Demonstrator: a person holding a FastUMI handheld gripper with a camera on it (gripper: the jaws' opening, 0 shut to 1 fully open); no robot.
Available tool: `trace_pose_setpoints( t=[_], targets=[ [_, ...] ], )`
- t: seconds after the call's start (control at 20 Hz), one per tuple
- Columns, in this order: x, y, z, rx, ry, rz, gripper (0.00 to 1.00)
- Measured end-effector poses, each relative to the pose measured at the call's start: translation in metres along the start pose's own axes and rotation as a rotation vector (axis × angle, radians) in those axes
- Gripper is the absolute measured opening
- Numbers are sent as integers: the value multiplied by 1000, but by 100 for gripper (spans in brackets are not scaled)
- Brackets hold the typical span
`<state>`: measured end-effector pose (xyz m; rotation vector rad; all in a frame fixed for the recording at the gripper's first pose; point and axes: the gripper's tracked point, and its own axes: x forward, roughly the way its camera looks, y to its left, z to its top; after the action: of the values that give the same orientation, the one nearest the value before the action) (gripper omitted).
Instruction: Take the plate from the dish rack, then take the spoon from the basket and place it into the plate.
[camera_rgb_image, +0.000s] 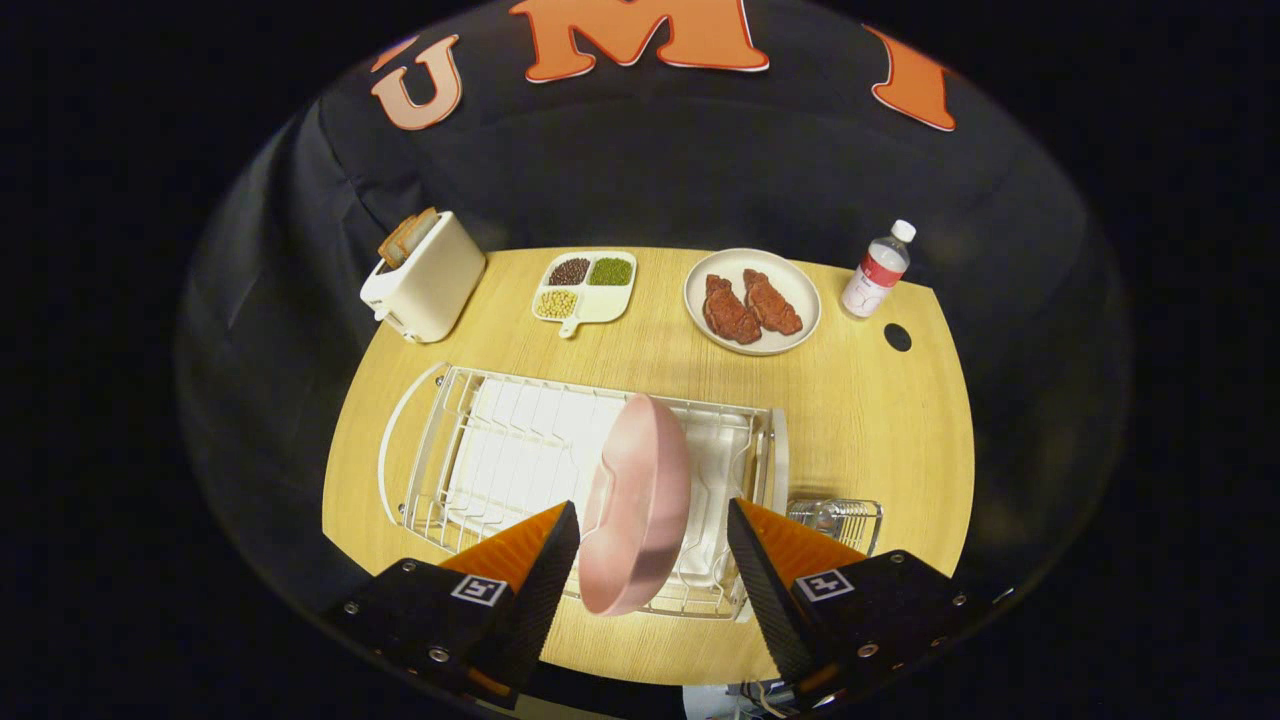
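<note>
tool (652, 525) fingers apart | pink plate (637, 505) upright between them | in dish rack (450, 450)

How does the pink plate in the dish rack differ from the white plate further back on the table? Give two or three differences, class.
The pink plate stands on edge in the dish rack, between the open gripper fingers; the white plate lies flat on the table. The pink plate holds nothing; the white plate carries two reddish pieces of meat. Both are round.
</note>
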<state>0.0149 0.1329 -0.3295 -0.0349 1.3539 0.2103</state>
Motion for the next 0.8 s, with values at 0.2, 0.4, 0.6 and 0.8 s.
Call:
trace_pose_setpoints(
  t=[0.2, 0.4, 0.6, 0.8],
  targets=[
    [22, -4, -5, 2, 79, -30, 84],
    [41, -2, -14, 19, 154, -49, 73],
    [49, 1, -18, 25, 181, -88, 58],
    [47, 2, -18, 70, 182, -107, 32]
  ],
)
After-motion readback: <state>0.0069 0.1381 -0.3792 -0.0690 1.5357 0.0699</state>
